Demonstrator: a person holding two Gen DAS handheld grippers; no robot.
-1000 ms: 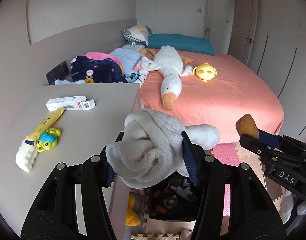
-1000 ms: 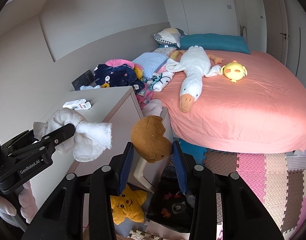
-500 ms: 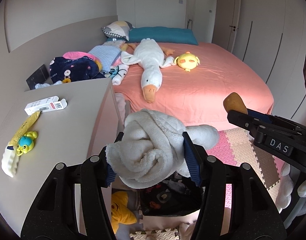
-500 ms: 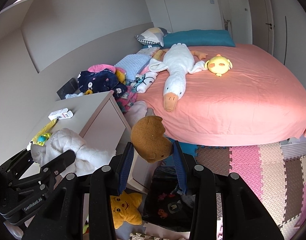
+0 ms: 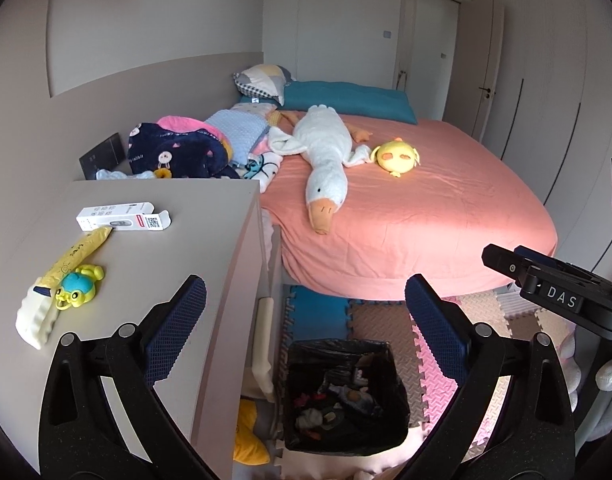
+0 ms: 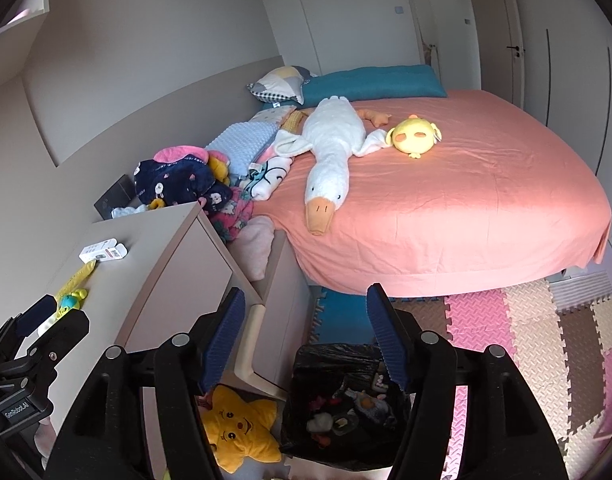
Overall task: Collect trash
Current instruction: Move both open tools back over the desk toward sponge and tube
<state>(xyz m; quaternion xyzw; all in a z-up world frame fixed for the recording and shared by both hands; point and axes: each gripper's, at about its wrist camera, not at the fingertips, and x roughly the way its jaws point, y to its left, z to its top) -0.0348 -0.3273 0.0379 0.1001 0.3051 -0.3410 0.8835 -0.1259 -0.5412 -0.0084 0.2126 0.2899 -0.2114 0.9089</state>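
My left gripper [image 5: 306, 292] hangs over a bin lined with a black bag [image 5: 337, 346], its jaws opening wide with nothing between them. My right gripper [image 6: 306, 298] is also above the bin [image 6: 333, 354], its jaws opening and empty. The bin holds several dark items and a small white lump [image 6: 319, 422]. On the grey dresser [image 5: 154, 264] lie a white carton [image 5: 122, 218], a yellow wrapper [image 5: 72, 256] and a blue-and-yellow toy [image 5: 76, 286]. The right gripper [image 5: 513, 254] shows at the right of the left wrist view, and the left gripper [image 6: 56, 318] at the left of the right wrist view.
A bed with a pink sheet [image 6: 465, 208] carries a white goose plush [image 6: 329, 152], a yellow chick plush [image 6: 415, 138] and a pile of clothes [image 6: 178, 176]. A yellow star plush [image 6: 238, 424] lies on the floor beside the bin. Foam mats [image 6: 537, 344] cover the floor.
The white plush bundle has left my left gripper and the brown plush toy has left my right one. Both pairs of jaws now stand apart and empty over the bin.
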